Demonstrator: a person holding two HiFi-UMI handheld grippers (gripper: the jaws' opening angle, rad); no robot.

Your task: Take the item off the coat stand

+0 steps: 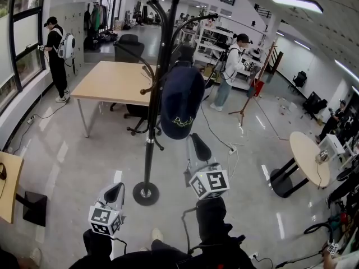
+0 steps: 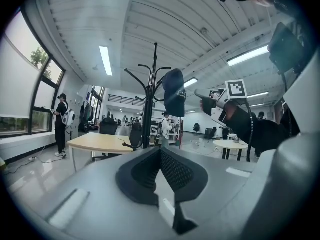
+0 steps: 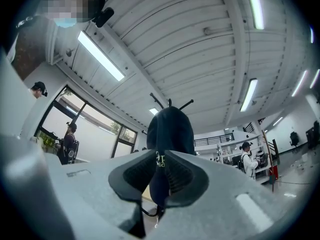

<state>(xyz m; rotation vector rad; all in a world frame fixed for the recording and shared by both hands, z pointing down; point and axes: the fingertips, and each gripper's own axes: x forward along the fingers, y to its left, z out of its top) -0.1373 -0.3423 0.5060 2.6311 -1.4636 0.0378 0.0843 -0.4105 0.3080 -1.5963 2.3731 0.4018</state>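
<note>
A navy cap with pale lettering hangs on a hook of the black coat stand. The stand rises from a round base. My right gripper is raised, tilted upward, just below and right of the cap's lower edge. In the right gripper view the cap fills the narrow gap between the jaws, and the pads do not press on it. My left gripper hangs low to the left of the base, shut and empty. In the left gripper view the cap and the right gripper show ahead.
A wooden table with an office chair stands behind the stand. A round table is at the right, and a tripod and floor cables are beyond. One person stands at the left window, another by the shelves.
</note>
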